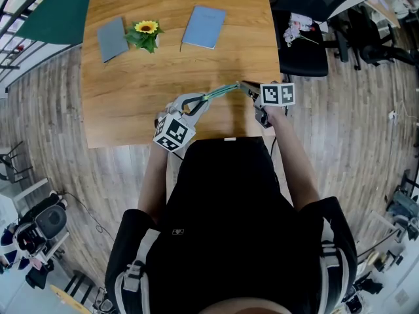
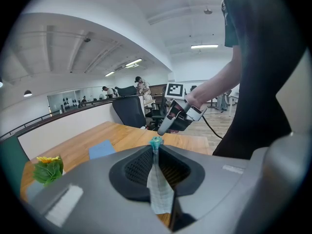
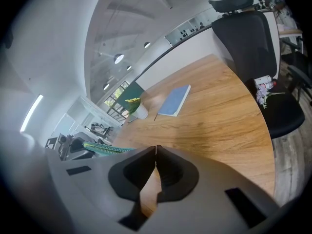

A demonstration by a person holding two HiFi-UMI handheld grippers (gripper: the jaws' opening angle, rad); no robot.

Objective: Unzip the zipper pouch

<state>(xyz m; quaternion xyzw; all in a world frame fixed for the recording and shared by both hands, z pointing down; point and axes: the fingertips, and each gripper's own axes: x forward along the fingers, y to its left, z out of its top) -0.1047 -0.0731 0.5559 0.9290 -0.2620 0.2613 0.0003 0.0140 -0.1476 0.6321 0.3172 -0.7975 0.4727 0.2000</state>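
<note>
setting: seen from above, a person in a black top stands at the near edge of a wooden table [image 1: 163,77], holding a gripper in each hand.
zipper pouch [image 1: 221,92] [image 2: 158,189] [image 3: 102,150]: held up off the table, over its near edge, and stretched edge-on between the two grippers. from above it reads as a thin teal strip.
left gripper [image 1: 198,103] [image 2: 156,147]: its jaws are closed on one end of the pouch. pale gridded fabric is pinched in the seam between them, and a small teal nub pokes out at the tips.
right gripper [image 1: 243,86] [image 2: 163,129] [image 3: 156,149]: its jaw tips are pressed together at the pouch's other end. the teal striped edge runs off to the left from just beside them (the exact bit pinched is too small to make out).
marker cubes: one sits on each gripper, close to the person's body.
sunflower [image 1: 146,27] [image 2: 48,160] [image 3: 132,100]: it stands upright on the far part of the table, well apart from the pouch.
blue notebook [image 1: 204,26] [image 2: 101,149] [image 3: 174,101]: it lies flat to the right of the sunflower.
grey notebook [image 1: 112,38]: it lies flat just left of the sunflower.
office chair [image 1: 304,44] [image 3: 248,33]: black, standing beside the table's right edge on the wood plank floor.
</note>
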